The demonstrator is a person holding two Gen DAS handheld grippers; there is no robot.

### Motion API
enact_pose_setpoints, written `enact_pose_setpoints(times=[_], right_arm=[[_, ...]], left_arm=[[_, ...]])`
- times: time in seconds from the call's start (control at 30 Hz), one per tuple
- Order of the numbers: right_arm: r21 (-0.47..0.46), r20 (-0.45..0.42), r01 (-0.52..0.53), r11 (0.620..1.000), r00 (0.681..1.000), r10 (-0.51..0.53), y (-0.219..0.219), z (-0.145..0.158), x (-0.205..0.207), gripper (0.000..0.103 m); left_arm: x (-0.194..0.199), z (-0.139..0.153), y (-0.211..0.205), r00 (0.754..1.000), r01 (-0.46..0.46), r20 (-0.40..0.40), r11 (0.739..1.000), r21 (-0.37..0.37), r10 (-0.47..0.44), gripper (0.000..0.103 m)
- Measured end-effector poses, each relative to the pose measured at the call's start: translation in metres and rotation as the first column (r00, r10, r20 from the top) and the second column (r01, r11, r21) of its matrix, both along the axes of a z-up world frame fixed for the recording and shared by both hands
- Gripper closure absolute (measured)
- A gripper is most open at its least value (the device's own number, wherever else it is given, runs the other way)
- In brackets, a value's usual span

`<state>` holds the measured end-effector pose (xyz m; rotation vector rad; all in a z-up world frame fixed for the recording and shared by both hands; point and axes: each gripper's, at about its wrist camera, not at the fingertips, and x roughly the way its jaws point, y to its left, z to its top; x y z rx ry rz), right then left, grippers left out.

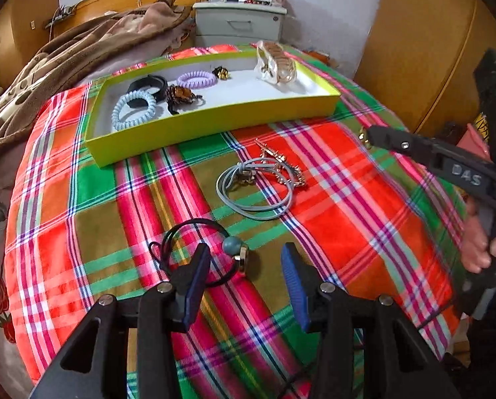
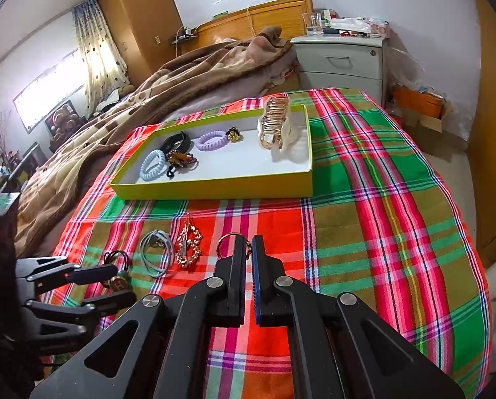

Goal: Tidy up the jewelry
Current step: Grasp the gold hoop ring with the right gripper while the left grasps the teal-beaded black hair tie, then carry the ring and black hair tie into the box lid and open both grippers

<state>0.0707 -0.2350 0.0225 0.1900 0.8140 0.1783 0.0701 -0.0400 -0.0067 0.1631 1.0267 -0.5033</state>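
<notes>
The left gripper (image 1: 244, 266) hangs half open over a black hair tie with a teal bead (image 1: 232, 245) on the plaid cloth (image 1: 364, 199), its pads not pressing it. The right gripper (image 2: 249, 247) is clamped on a small gold ring (image 2: 227, 240). Beyond lies the yellow-green tray (image 2: 214, 189) holding coiled hair ties and a gold claw clip (image 2: 274, 126).

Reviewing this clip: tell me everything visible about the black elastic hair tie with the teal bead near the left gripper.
The black elastic hair tie with the teal bead is a thin cord loop, knotted at one side, carrying a round teal bead and a gold-rimmed disc charm that shows an "H" in the right wrist view. It lies flat on the plaid cloth, outside the yellow-green box. The left gripper stands open around it, one finger overlapping the loop; contact cannot be told.
</notes>
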Motion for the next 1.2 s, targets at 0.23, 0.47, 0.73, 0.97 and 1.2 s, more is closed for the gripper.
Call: enact_pose_setpoints(times=[0.23, 0.47, 0.73, 0.97, 1.2], right_arm=[[-0.001, 0.002, -0.005, 1.000, 1.000, 0.005, 0.003, 0.002, 0.002, 0.100], [-0.006, 0.003, -0.009, 1.000, 1.000, 0.009, 0.006, 0.003, 0.006, 0.100], [-0.013, 0.027, -0.013, 1.000, 1.000, 0.014, 0.011, 0.016, 0.017, 0.100], [-0.016, 0.053, -0.020, 1.000, 0.998, 0.021, 0.017, 0.028, 0.032, 0.100], [-0.026, 0.061, -0.026, 0.999, 0.998, 0.027, 0.025, 0.035, 0.061, 0.100]], left_arm=[[0.002, -0.002, -0.003, 1.000, -0.003, 0.024, 0.999, 0.036, 0.002, 0.076], [0.004, 0.002, 0.003, 1.000, -0.019, 0.025, 0.999, 0.026, 0.019, 0.086], [0.017, 0.029, 0.025, 0.995, -0.070, 0.072, 0.996, -0.048, 0.073, 0.086], [0.036, 0.054, 0.038, 0.986, -0.095, 0.131, 0.993, -0.067, 0.104, 0.086], [0.066, 0.064, 0.042, 0.980, -0.114, 0.153, 0.990, -0.078, 0.125, 0.086]])
